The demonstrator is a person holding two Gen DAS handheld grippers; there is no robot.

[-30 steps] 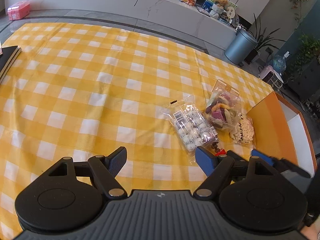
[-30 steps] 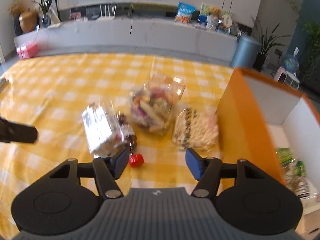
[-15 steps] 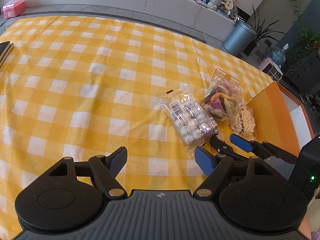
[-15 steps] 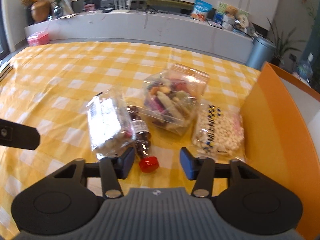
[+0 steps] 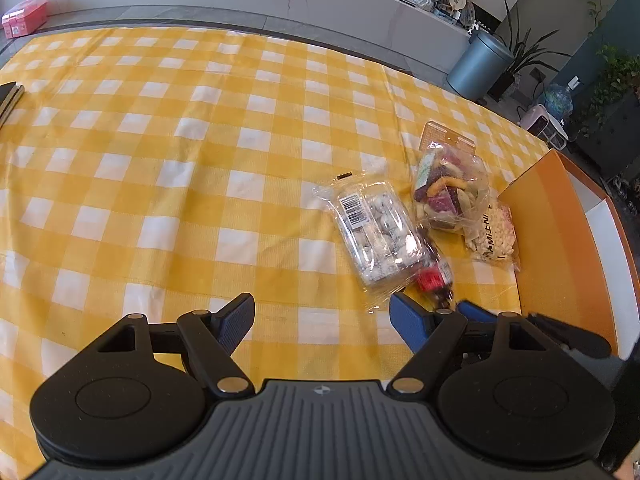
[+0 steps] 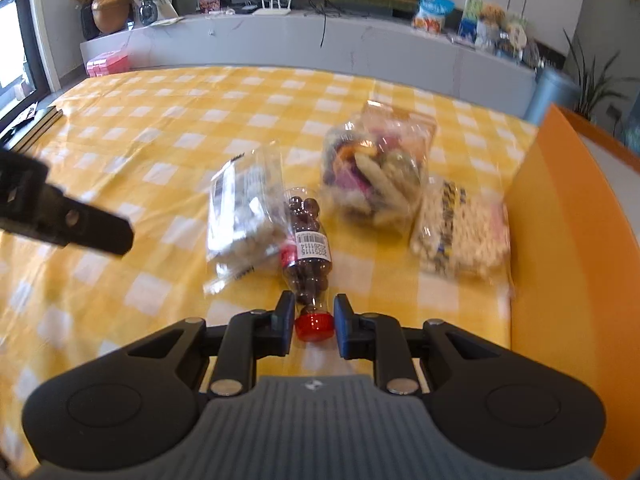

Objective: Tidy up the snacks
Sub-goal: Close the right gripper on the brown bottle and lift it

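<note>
Bottle (image 6: 306,256) of dark round sweets lies on its side on the yellow checked worktop (image 6: 160,152), red cap (image 6: 315,327) pointing back at me. My right claw (image 6: 314,326) is pressed in on the cap end, one pad on each side of it, pinching the bottle at the neck. The body of the bottle stretches away from the claw, straight ahead.

Just left of the bottle and touching it: clear packet of pale sweets (image 6: 244,220) with a barcode label. Ahead and to the right of the right claw: bag of mixed coloured crisps (image 6: 376,176). Further right, a bag of small white pieces (image 6: 460,232), lying against the wall of the orange box (image 6: 560,240).

My left claw (image 5: 322,320) is spread wide, nothing between its pads, hovering over bare checked cloth. From it, the packet of pale sweets (image 5: 376,228) sits ahead and to the right, the orange box (image 5: 560,248) far right. Right claw's blue pads show beside its right finger.
</note>
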